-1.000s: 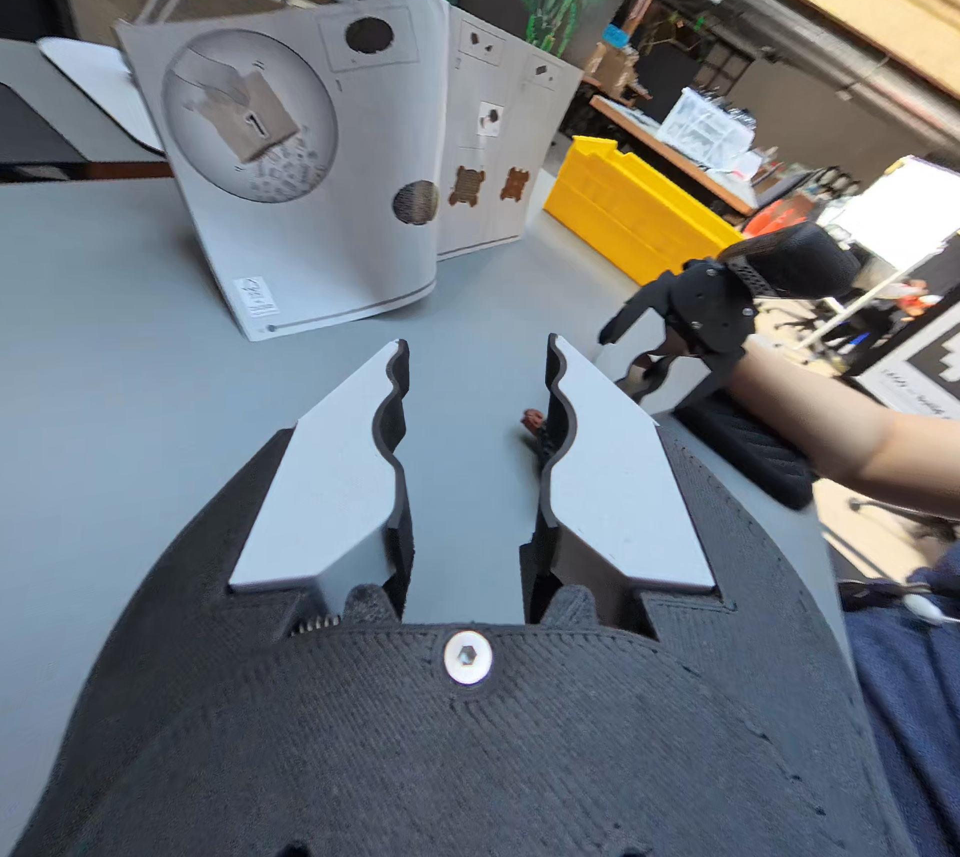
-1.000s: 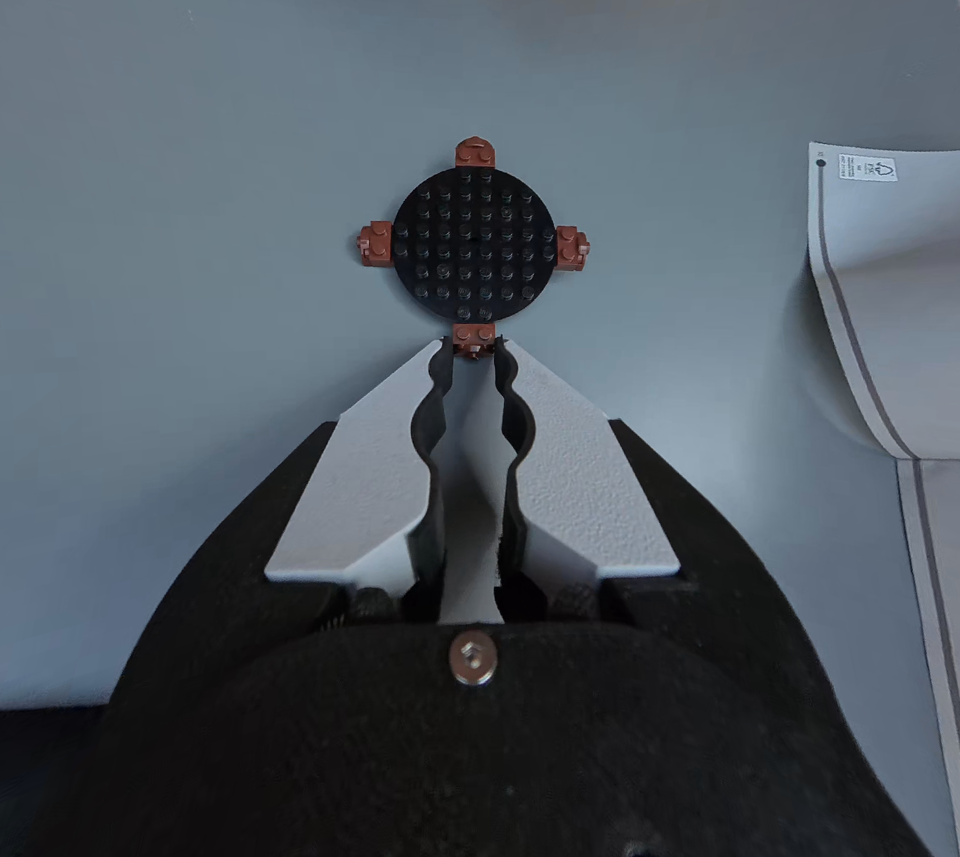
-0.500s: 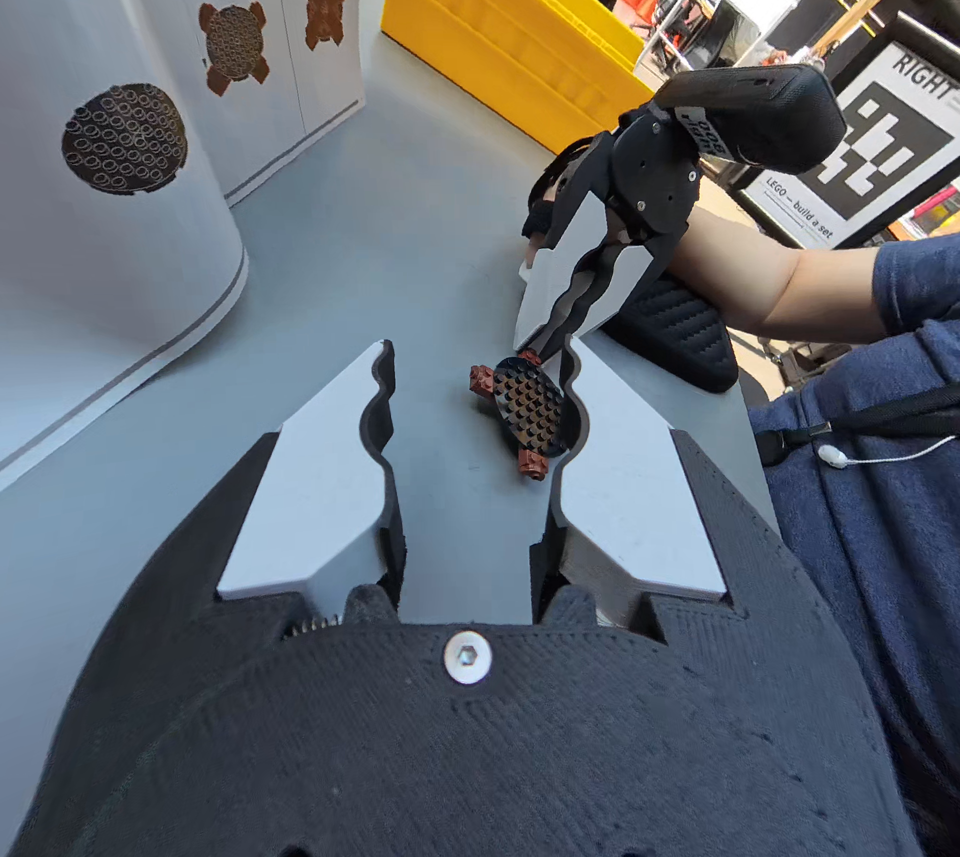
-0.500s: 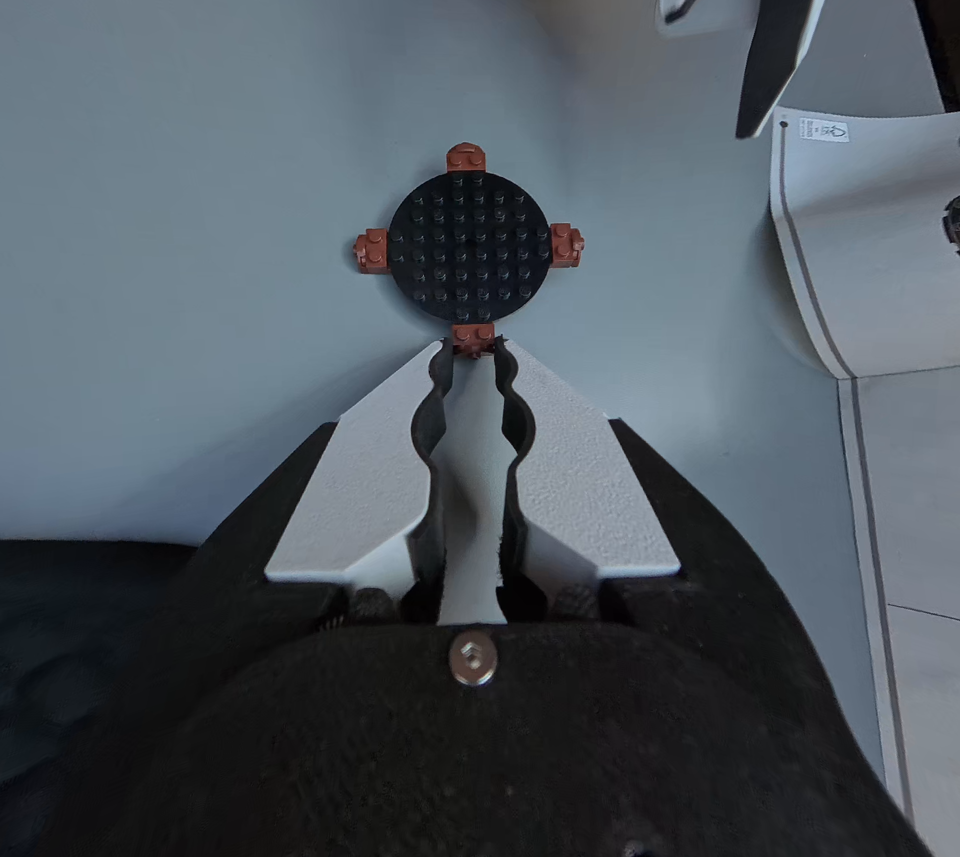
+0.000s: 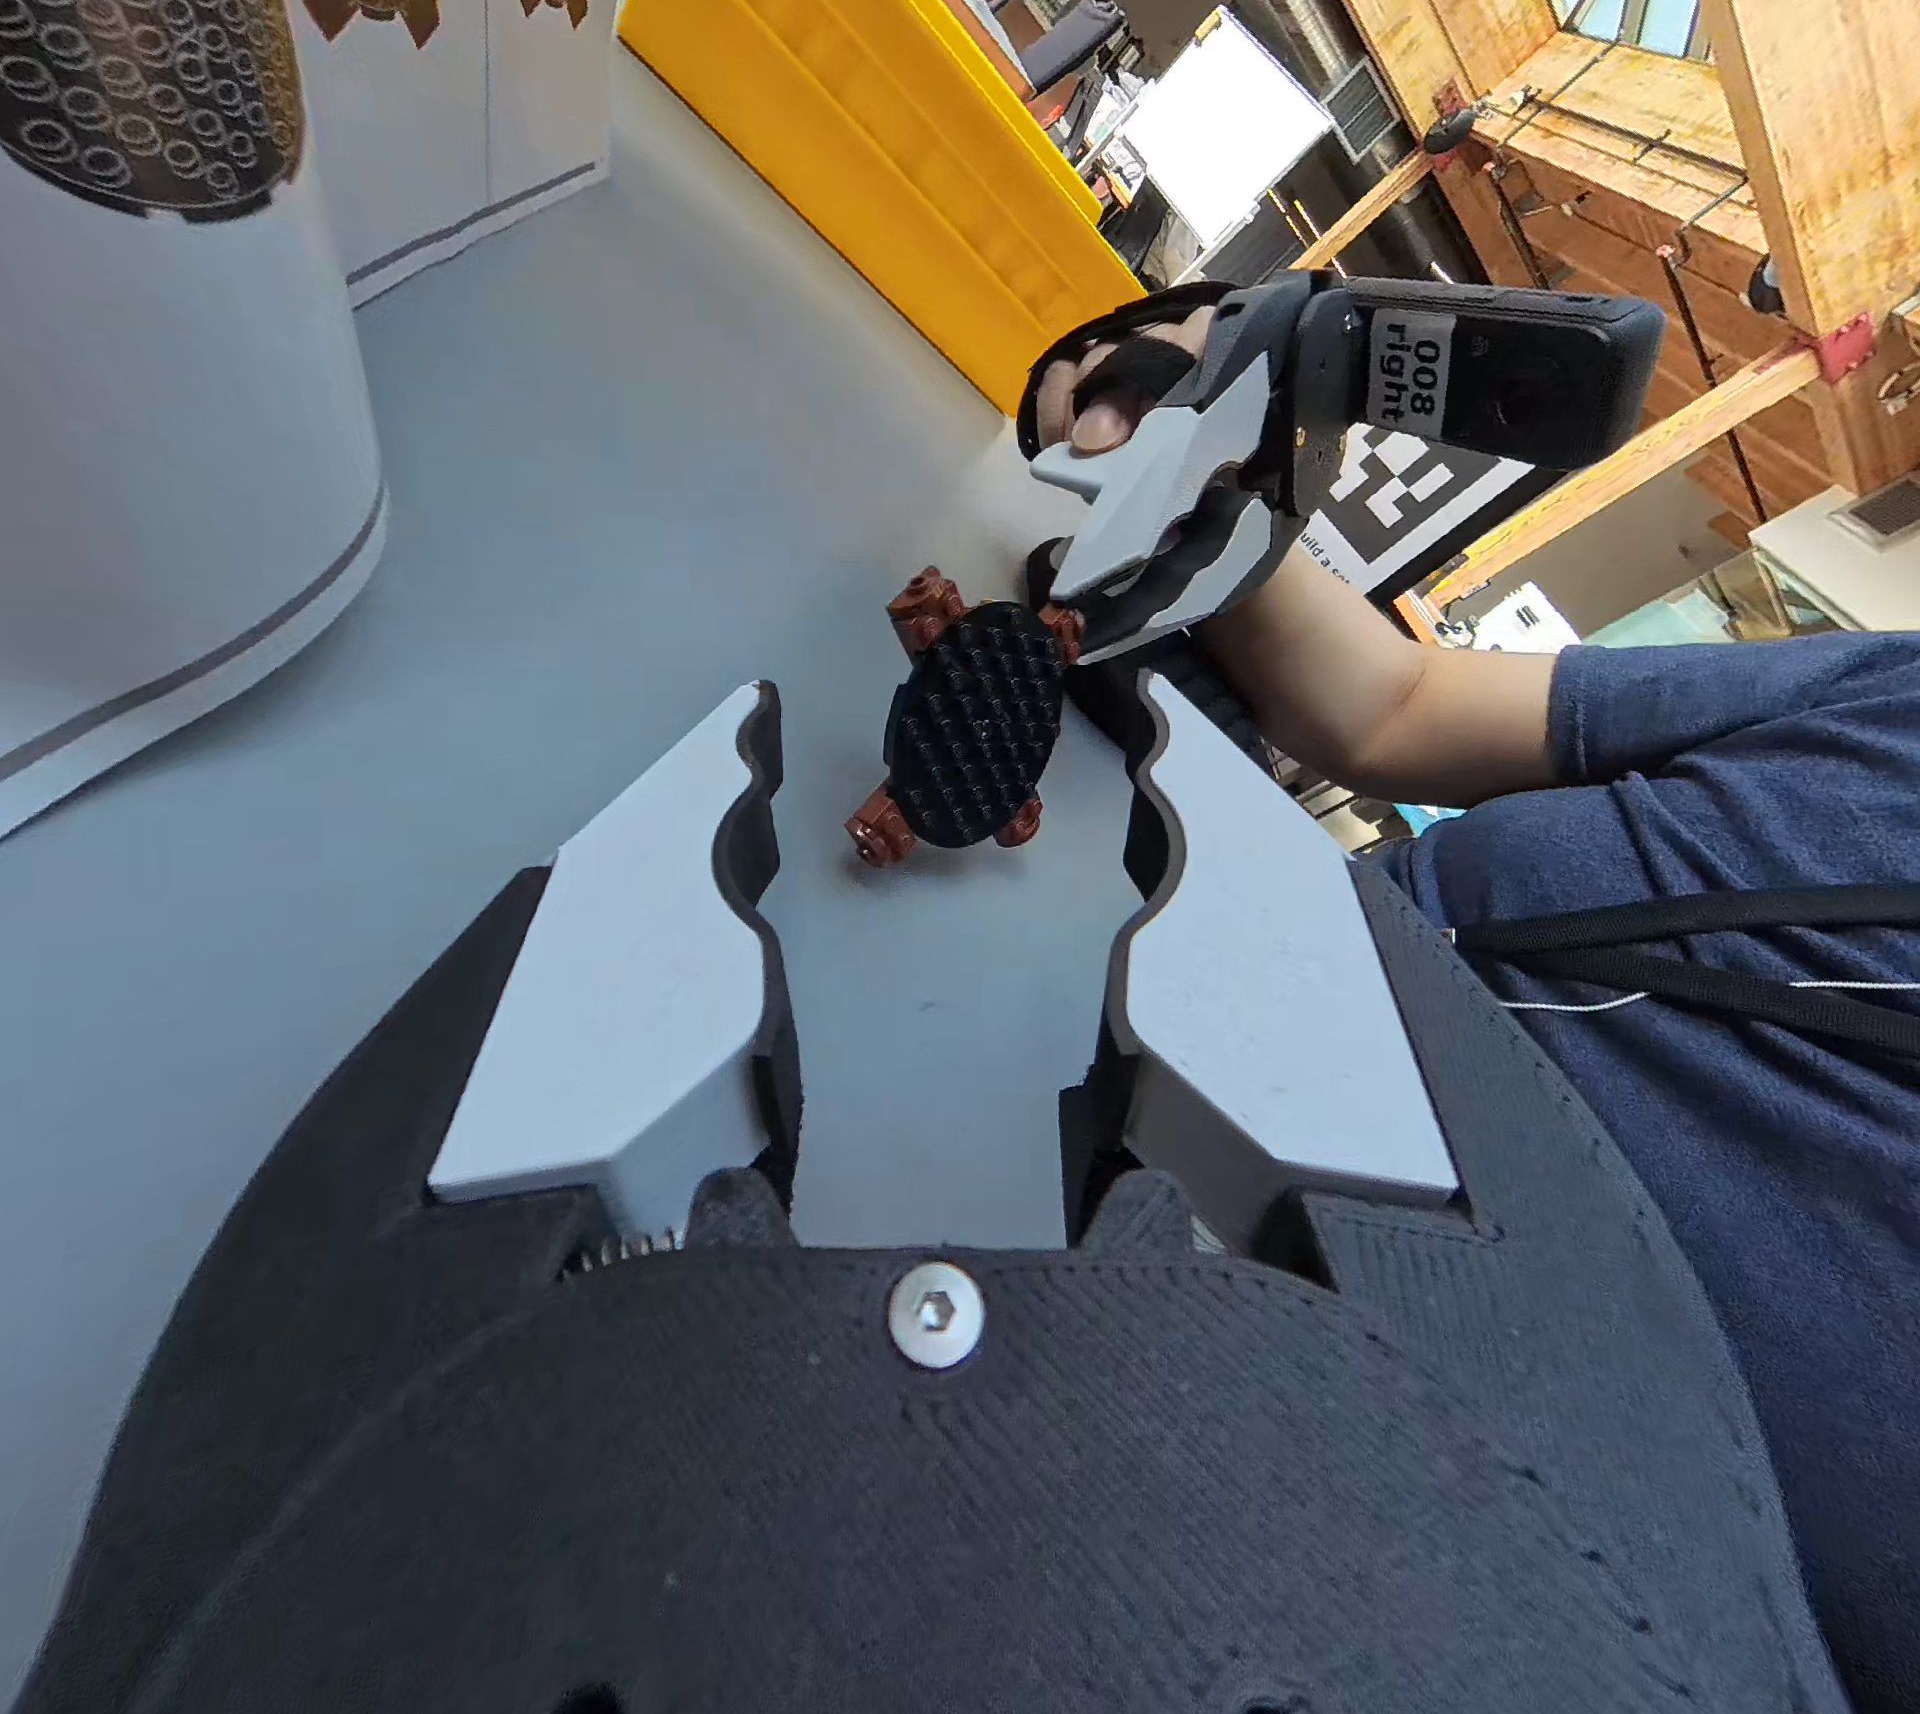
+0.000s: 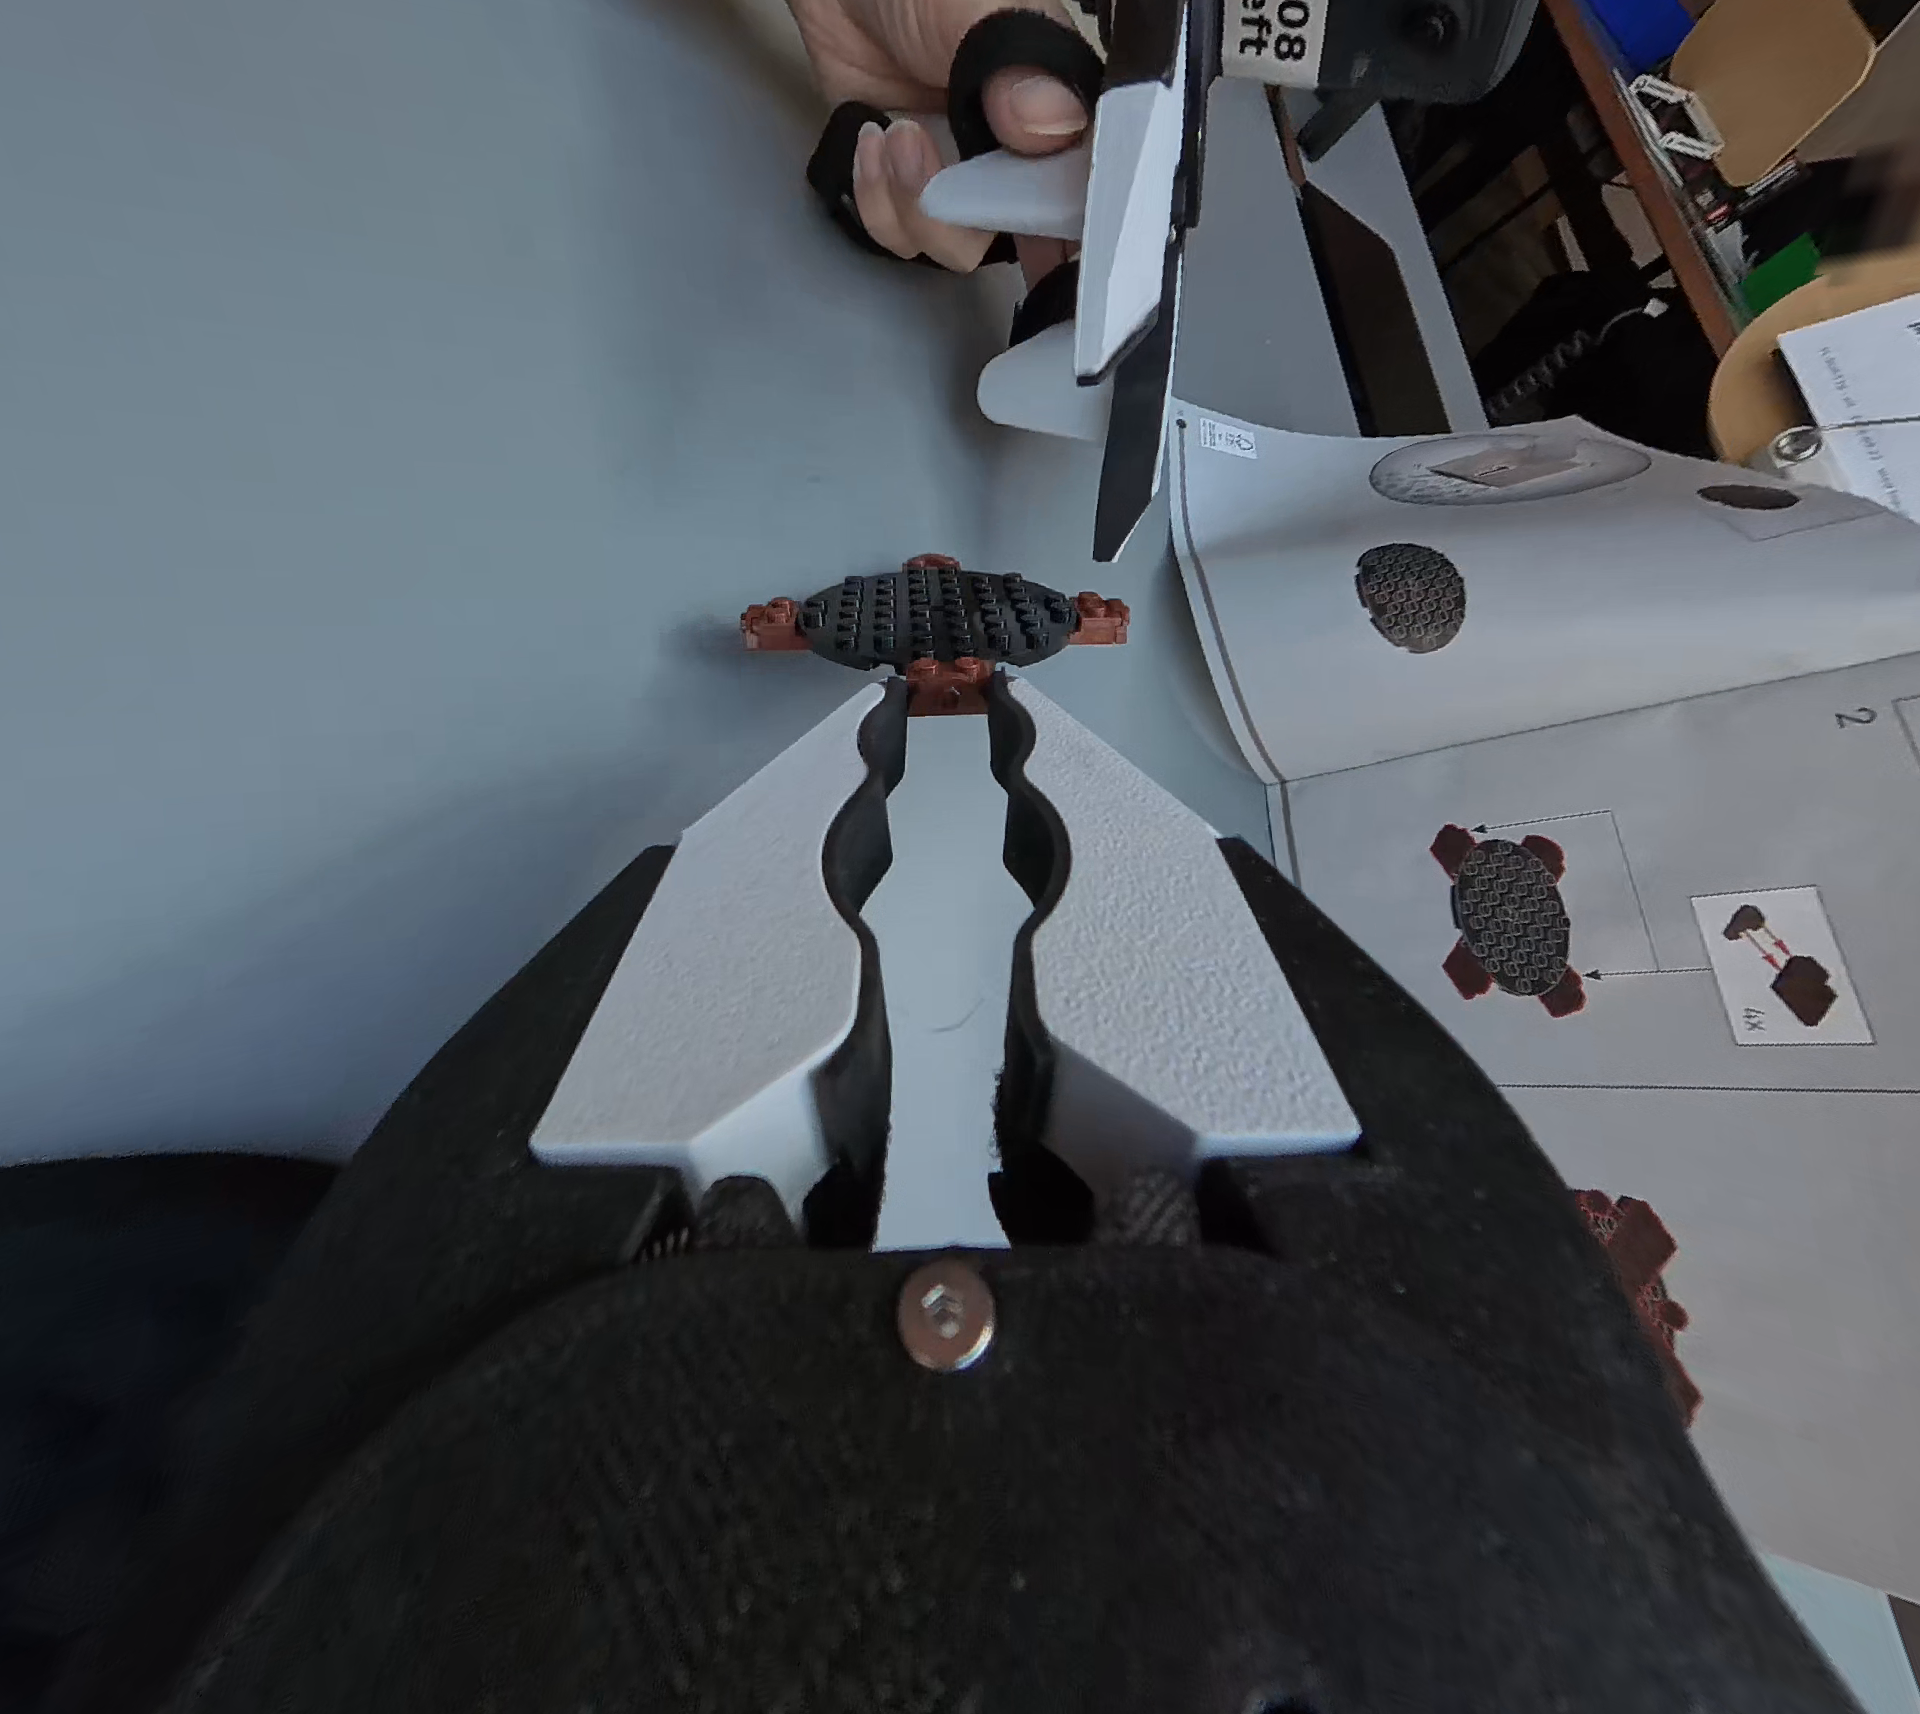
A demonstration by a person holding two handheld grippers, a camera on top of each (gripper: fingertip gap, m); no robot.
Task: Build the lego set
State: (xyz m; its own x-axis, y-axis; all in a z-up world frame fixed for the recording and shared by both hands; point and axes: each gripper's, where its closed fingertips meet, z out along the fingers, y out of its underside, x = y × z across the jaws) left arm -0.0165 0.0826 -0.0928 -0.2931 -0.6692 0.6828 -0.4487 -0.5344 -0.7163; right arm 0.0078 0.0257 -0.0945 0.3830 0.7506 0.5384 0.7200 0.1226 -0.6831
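The right tool (image 6: pixel 943 690) is closed on one of the small reddish-brown bricks (image 6: pixel 943 696) fixed at the rim of a round black studded lego plate (image 6: pixel 935 620). Three more brown bricks stick out around the plate's edge. In the left wrist view the plate (image 5: pixel 977 729) is tilted, its far side lifted off the grey surface (image 5: pixel 582 438) where the right tool (image 5: pixel 1086 630) holds it, its near brown brick close to the surface. The left tool (image 5: pixel 951 693) has its jaws spread wide and grips nothing; the plate lies just beyond and between its fingertips. From the right wrist view the left tool (image 6: pixel 1127 521) hangs above and beyond the plate. An open white instruction booklet (image 6: pixel 1579 729) stands beside the plate, and a yellow plastic bin (image 5: pixel 862 95) sits farther back.
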